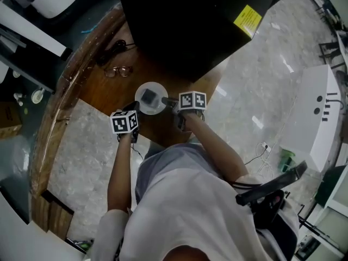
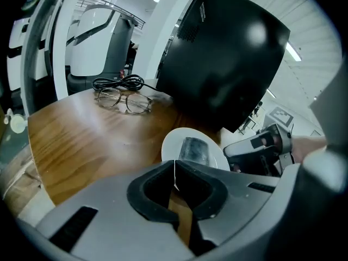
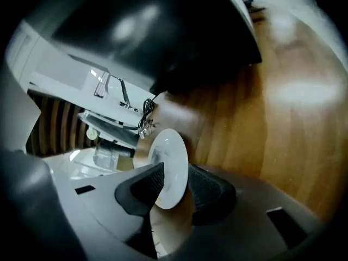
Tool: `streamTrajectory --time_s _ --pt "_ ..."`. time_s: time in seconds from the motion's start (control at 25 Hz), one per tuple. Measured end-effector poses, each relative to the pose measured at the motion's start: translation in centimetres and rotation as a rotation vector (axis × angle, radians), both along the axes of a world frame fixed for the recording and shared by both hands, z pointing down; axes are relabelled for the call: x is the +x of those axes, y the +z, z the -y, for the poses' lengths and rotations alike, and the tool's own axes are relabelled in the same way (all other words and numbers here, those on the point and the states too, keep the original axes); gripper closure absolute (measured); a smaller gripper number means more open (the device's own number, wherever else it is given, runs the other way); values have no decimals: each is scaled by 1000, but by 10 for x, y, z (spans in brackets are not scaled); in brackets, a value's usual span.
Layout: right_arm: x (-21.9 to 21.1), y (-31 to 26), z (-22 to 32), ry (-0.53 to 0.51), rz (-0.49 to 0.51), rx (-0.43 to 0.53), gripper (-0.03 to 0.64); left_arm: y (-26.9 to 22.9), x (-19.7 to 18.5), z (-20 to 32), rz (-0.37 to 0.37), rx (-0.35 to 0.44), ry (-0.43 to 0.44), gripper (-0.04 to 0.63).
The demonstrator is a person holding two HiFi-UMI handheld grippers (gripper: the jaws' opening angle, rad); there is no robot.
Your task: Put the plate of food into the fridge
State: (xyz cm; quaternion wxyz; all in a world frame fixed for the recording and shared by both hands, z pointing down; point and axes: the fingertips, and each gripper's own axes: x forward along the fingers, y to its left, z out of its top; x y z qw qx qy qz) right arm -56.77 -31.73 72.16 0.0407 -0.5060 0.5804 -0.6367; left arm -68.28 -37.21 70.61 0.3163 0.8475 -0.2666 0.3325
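Observation:
A white plate (image 1: 142,91) carrying a grey block of food (image 1: 148,97) rests on the wooden table (image 1: 109,94), just in front of the black fridge (image 1: 190,20). My right gripper (image 1: 169,102) reaches it from the right. In the right gripper view the plate's rim (image 3: 171,162) stands between the two dark pads, and the jaws look spread around it rather than pressing. My left gripper (image 1: 134,109) sits at the plate's near-left edge. Its jaws meet at the tips in the left gripper view (image 2: 174,166) with nothing in them, the plate (image 2: 169,145) and food (image 2: 193,150) just beyond.
A pair of glasses (image 1: 118,70) and a coiled black cable (image 1: 114,50) lie on the table left of the fridge. The table's curved edge (image 1: 60,107) runs along the left. A yellow label (image 1: 247,19) marks the fridge top. White machines (image 1: 318,118) stand on the floor at right.

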Motion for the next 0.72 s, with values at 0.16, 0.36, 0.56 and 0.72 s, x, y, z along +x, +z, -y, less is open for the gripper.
streamTrajectory --time_s 0.16,0.36,0.56,0.72 --pt "-5 -1 4 59 124 0 492 -1 -3 3 -18 5 -13 575" --pt "-10 1 6 115 194 -10 549 -2 -9 10 -28 15 -24 575" --pt "-23 -5 15 170 348 34 561 1 3 7 -12 24 20 576" --pt "-29 -3 22 180 337 64 571 5 0 15 -12 27 16 576"
